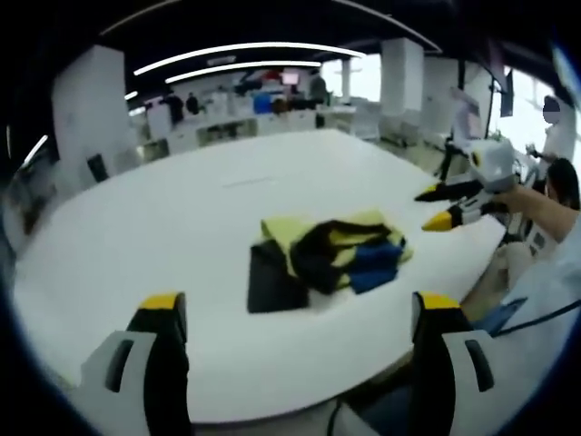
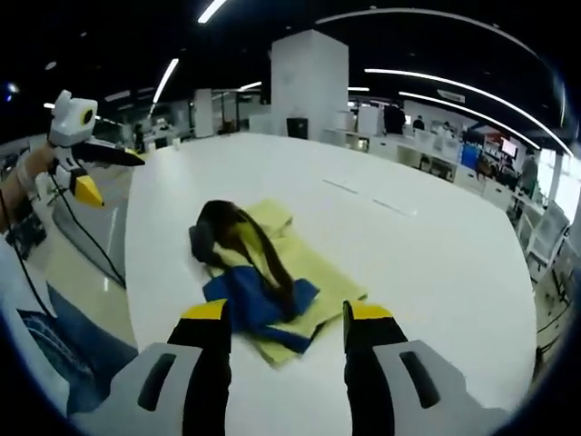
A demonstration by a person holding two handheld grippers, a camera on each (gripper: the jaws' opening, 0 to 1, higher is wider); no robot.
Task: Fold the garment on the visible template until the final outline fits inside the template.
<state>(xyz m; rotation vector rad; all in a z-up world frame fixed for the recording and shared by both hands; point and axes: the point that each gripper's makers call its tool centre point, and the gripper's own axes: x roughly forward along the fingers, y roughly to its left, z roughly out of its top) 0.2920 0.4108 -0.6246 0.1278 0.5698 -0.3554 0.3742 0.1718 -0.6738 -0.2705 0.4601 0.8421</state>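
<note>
Both tools spread, holding nothing; garment bunched on yellow template; left gripper view shows black panel.

The garment lies bunched on the table, so its own folds hide its shape and most of whatever lies under it. In the left gripper view the table's near edge is cut off behind the left gripper. The far desks are blurred and too small to make out.
</note>
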